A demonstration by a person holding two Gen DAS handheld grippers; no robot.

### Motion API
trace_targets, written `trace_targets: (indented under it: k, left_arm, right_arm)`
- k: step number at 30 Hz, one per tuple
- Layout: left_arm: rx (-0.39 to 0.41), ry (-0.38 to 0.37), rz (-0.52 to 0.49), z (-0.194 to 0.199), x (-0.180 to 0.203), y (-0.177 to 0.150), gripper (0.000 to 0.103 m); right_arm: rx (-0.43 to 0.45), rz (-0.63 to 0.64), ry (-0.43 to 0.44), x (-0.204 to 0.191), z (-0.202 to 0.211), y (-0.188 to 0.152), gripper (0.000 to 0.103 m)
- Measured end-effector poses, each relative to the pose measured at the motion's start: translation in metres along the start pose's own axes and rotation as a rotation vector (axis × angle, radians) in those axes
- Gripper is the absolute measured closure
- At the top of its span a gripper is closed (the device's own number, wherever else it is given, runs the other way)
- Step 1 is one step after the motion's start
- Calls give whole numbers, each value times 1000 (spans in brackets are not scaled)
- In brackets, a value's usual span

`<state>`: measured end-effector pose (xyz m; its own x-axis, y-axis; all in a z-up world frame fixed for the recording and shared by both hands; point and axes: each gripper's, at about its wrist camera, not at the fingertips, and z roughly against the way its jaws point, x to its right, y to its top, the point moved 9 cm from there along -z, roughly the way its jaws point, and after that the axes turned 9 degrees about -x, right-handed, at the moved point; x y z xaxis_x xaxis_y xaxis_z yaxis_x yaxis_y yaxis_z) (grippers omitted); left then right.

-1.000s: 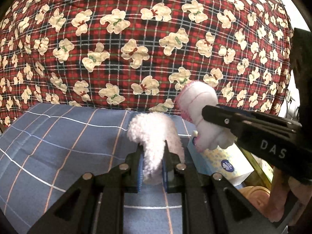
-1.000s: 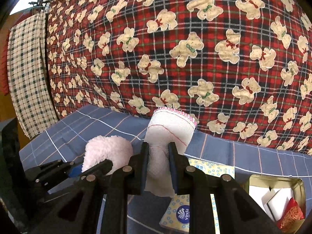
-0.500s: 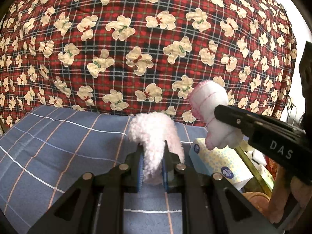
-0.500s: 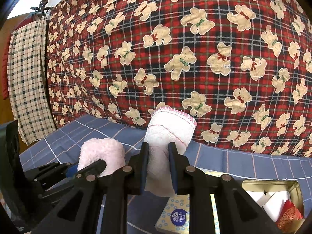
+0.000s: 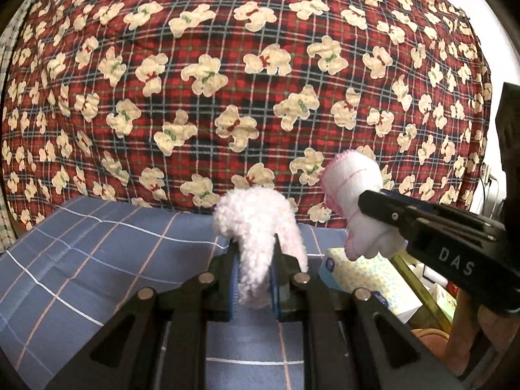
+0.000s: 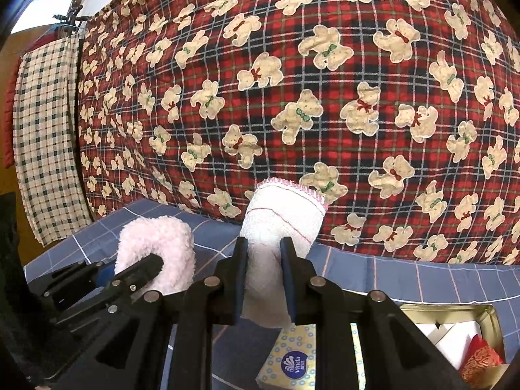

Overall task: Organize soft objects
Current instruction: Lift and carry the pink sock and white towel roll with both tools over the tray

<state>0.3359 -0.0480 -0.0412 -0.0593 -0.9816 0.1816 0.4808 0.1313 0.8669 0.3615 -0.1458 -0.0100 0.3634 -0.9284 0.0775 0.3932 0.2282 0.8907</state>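
Above blue checked sheet [image 5: 97, 260]: left gripper [image 5: 254, 279] clamped on fluffy pink sock [image 5: 256, 224], jaws nearly closed, fabric pinched between blue pads [image 5: 234, 279], sock looping up and over the fingertips. Beside it, to the right, right gripper [image 6: 264, 279] clamped on white sock with pink trim [image 6: 286, 217], jaws narrowed onto lower part, cuff end sticking up. Both socks held off the bed, near each other, not touching. Behind both: red plaid blanket with bear print [image 6: 292, 81] filling background. Below right gripper: yellow tissue pack [image 6: 289, 357] lying on sheet, gold tin [image 6: 487, 318] just right of it with white and red items inside. Far left of right wrist view: green-checked cloth [image 6: 45, 130] hanging.
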Motion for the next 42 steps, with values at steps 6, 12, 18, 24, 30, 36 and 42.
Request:
trace_targets:
  k: [6, 12, 18, 24, 30, 36, 42]
  left_arm:
    - [21, 1, 3, 4, 0, 3, 90]
    - [28, -2, 3, 6, 2, 4, 90]
    - [36, -9, 0, 8, 4, 6, 90]
    - [45, -18, -3, 10, 7, 7, 90]
    - [47, -28, -14, 12, 12, 6, 90]
    - [47, -54, -22, 15, 18, 7, 90]
    - [57, -65, -40, 19, 26, 8, 90]
  right_arm:
    - [27, 5, -3, 0, 5, 2, 81]
    - [44, 25, -7, -4, 10, 4, 81]
    - [61, 14, -13, 0, 15, 4, 81]
    - [86, -5, -8, 5, 22, 5, 81]
    - [82, -24, -2, 8, 30, 4, 81]
    - [47, -63, 6, 17, 40, -6, 81]
    - [54, -62, 8, 23, 58, -12, 81]
